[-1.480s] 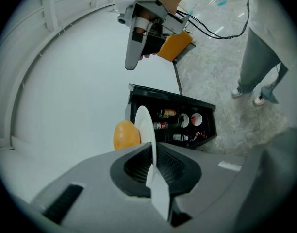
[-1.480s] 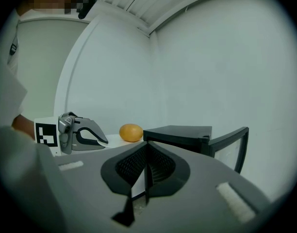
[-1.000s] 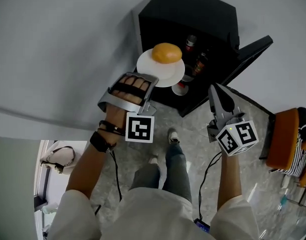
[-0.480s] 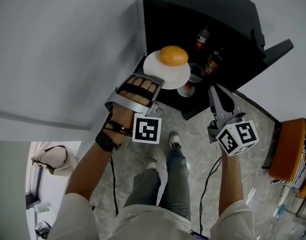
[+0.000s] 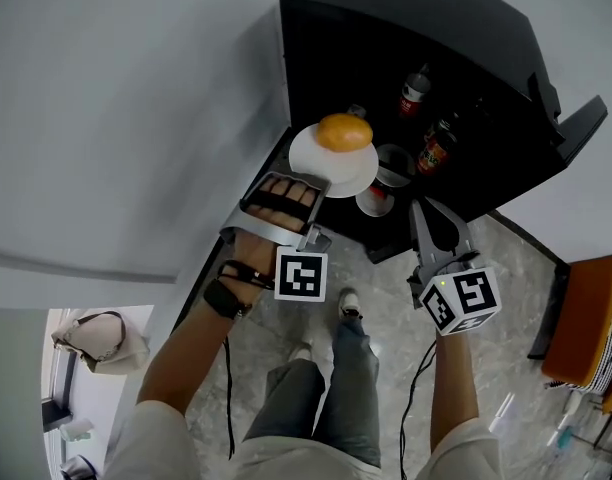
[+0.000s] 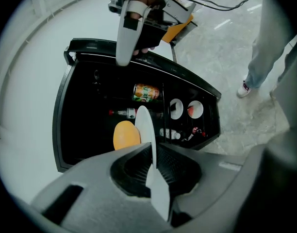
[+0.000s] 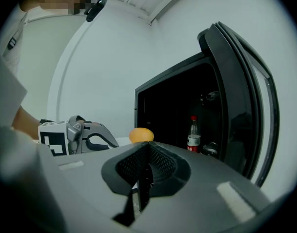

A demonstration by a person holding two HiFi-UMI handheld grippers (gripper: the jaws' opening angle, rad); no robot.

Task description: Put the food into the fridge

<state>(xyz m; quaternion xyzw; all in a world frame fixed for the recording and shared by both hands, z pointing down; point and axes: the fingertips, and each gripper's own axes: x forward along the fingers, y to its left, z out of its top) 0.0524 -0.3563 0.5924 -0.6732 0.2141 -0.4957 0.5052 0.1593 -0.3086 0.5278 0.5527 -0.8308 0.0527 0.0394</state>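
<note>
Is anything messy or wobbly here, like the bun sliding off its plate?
Nothing stands out. The bun sits on the white plate, which the left gripper pinches by its rim at the open fridge. The bottle inside stands upright, and nothing is spilled.

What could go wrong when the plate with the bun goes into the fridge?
The left gripper pinches the plate only by its rim, so it might tip and the bun, lying loose on it, could roll off. The plate might also bump the bottle or the can already inside the fridge.
</note>
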